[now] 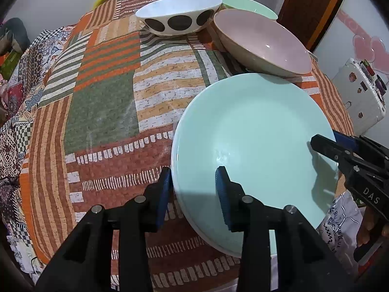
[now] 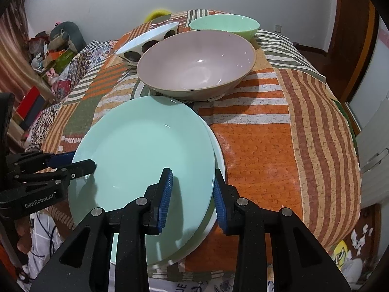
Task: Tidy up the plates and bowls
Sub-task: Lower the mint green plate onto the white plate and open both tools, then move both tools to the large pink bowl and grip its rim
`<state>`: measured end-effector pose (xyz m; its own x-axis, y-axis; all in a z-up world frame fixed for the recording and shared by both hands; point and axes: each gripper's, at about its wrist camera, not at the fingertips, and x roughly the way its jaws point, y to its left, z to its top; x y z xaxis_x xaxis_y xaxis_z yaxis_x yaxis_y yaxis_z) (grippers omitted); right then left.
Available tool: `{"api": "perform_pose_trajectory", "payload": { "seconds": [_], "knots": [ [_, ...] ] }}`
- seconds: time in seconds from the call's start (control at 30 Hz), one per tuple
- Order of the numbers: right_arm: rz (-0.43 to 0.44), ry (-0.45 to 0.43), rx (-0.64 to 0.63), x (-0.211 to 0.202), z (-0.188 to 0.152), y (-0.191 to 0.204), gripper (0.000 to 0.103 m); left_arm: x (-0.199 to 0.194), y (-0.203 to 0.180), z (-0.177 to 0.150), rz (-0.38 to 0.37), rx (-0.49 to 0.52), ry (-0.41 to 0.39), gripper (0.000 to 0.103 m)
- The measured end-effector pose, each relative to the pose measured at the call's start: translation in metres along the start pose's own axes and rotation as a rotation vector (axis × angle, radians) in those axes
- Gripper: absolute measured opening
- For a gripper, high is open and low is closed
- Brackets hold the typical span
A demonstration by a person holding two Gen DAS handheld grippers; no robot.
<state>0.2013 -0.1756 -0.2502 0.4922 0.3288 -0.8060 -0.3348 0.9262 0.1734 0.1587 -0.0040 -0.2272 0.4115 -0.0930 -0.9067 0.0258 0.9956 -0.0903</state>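
Surface: counter (image 2: pixel 304 121) w/ striped patchwork cloth.
Plates: mint plate (image 1: pixel 255 131) stacked on a white plate (image 2: pixel 220 160), near edge.
Bowls: pink bowl (image 2: pixel 197 63) just behind; dotted bowl (image 1: pixel 178 15) & green bowl (image 2: pixel 223 25) further back.
Left claw (image 1: pixel 194 189): straddles plate rim, pads apart, not pinching.
Right claw (image 2: pixel 193 192): jaws either side of opp. rim; grip can't tell.

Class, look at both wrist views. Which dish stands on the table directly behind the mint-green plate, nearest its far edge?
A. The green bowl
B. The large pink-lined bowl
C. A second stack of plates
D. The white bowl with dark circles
B: the large pink-lined bowl sits right at the far edge of the mint-green plate, while the white bowl with dark circles and the green bowl stand farther back.
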Motion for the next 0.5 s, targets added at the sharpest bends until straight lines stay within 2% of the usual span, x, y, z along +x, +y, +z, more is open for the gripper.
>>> {"api": "perform_pose_trajectory", "payload": {
  "seconds": [0.1,0.17,0.4,0.5],
  "knots": [
    [-0.025,-0.019,0.013,-0.006,0.001,-0.003,0.033,-0.001,0.001,-0.001,0.005,0.006,-0.001,0.037],
    [-0.029,-0.042,0.022,-0.012,0.002,-0.007,0.041,-0.005,0.003,-0.002,0.003,0.005,-0.008,0.037],
    [0.016,-0.061,0.069,-0.026,0.004,-0.022,0.042,-0.041,0.010,0.006,-0.003,-0.003,-0.102,0.038],
    [0.038,-0.066,0.072,-0.030,0.008,-0.022,0.044,-0.058,0.011,0.015,0.005,-0.005,-0.158,0.045]
  ]
}}
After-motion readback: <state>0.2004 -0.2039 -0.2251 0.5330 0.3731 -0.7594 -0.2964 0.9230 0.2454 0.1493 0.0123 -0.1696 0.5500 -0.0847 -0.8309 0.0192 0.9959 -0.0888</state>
